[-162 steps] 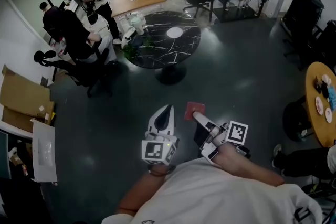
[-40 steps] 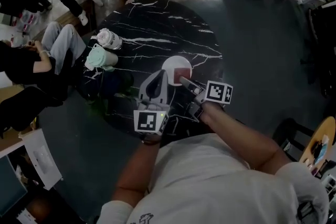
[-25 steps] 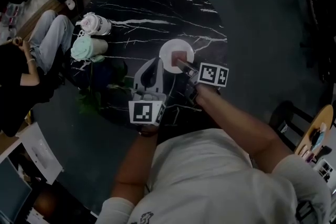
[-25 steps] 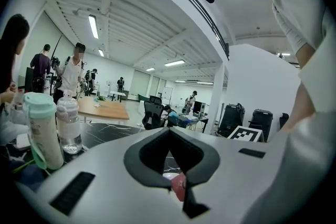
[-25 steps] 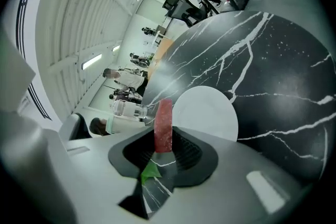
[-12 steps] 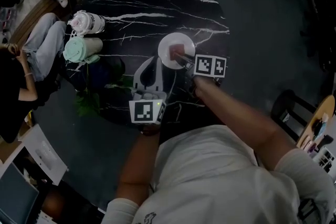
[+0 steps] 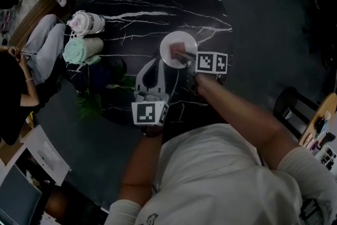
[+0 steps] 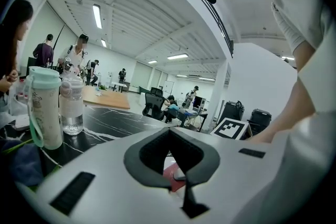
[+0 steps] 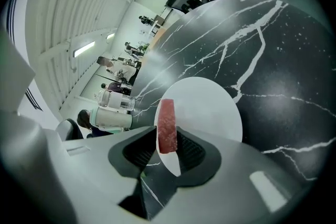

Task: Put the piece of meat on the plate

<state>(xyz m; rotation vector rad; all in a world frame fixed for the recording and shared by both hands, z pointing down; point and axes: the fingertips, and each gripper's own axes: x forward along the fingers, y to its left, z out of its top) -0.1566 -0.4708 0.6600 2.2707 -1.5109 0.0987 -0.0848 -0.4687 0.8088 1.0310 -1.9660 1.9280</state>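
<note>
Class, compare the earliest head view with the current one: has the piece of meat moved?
Yes. The piece of meat, gripped in the right gripper, was far short of the table; now it hangs over the plate.

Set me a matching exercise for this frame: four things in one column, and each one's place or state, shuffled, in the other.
1. piece of meat
2. plate
3. mint-green bottle
4. left tool

A. shut and empty, near the plate
B. upright beside a clear bottle
C. gripped in the right tool
D. white, on the black marble table

Pairs: 1-C, 2-D, 3-B, 4-A
</note>
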